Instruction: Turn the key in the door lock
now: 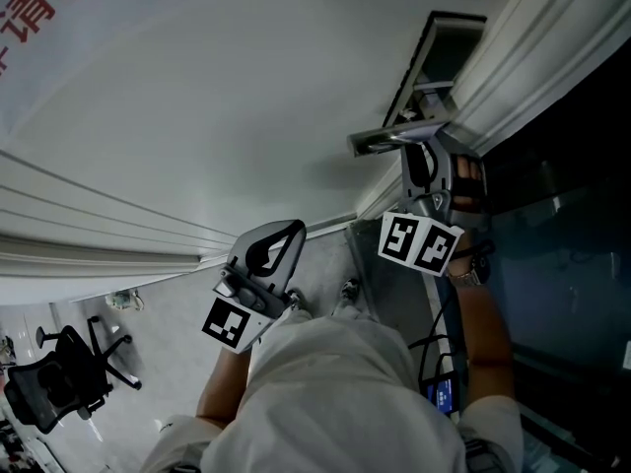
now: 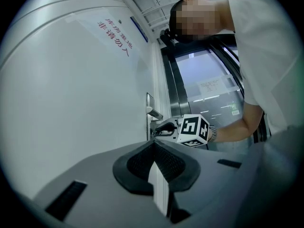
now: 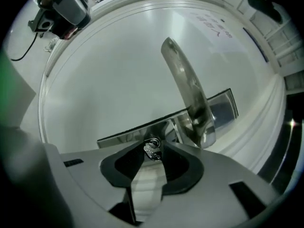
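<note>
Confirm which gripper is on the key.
The right gripper, shut on the key below the door handle; the left gripper is shut, empty, off the door.

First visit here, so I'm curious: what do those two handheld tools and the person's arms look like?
Both the left gripper and right gripper are grey with black fingers and black-and-white marker cubes. The person wears a white short-sleeved shirt and a wristwatch.

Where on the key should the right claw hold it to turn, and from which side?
Take the key by its small head, the only part standing out of the lock plate by the lever handle. Come head-on, along the key's axis, with a pad on either side. The right claw is closed on it this way.
</note>
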Available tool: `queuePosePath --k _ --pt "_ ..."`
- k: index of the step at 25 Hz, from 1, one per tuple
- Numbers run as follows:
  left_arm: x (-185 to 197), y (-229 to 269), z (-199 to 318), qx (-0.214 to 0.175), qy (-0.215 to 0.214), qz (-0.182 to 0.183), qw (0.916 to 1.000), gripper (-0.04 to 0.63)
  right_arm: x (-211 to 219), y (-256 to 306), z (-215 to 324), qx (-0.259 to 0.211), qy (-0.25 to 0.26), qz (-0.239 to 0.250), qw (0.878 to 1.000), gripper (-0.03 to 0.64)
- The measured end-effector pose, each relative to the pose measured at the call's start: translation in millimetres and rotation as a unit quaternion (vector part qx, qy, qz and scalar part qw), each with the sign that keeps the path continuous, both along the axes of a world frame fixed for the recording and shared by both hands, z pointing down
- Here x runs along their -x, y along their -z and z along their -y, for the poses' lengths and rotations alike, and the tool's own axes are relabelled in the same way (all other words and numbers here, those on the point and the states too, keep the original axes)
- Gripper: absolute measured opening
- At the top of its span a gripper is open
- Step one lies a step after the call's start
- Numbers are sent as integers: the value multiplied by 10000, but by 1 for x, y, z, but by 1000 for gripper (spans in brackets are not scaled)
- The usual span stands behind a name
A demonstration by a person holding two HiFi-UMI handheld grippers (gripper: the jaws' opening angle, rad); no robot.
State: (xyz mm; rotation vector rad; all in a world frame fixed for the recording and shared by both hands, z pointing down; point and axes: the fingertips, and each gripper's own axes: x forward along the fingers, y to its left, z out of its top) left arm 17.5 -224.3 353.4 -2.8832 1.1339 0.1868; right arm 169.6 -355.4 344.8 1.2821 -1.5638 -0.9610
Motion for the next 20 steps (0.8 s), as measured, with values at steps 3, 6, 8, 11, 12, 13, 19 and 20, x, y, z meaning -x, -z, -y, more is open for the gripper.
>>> queuePosePath --k 3,6,8,11,12,13,19,20 --pt "0 1 0 -26 1 -9 10000 9 0 2 0 77 32 515 9986 114" --pt "0 2 -2 -22 3 -12 10000 9 -1 5 -1 176 101 1202 9925 114" --pt "1 2 -3 -9 13 -22 10000 9 -2 6 0 201 137 1565 9874 114" --pt "2 1 -3 -7 27 -18 10000 9 -3 8 0 307 143 2099 9771 114" --pt "2 1 -4 -6 31 -21 10000 9 -4 9 1 368 154 2328 9717 114" --pt "2 1 -4 -3 32 -24 10000 9 -4 10 1 437 172 2567 9654 114" --pt "2 0 -6 6 21 -42 10000 9 -5 12 2 847 265 3802 9206 114" --pt "2 0 -7 4 20 -43 10000 9 -6 13 2 947 282 4074 9079 112"
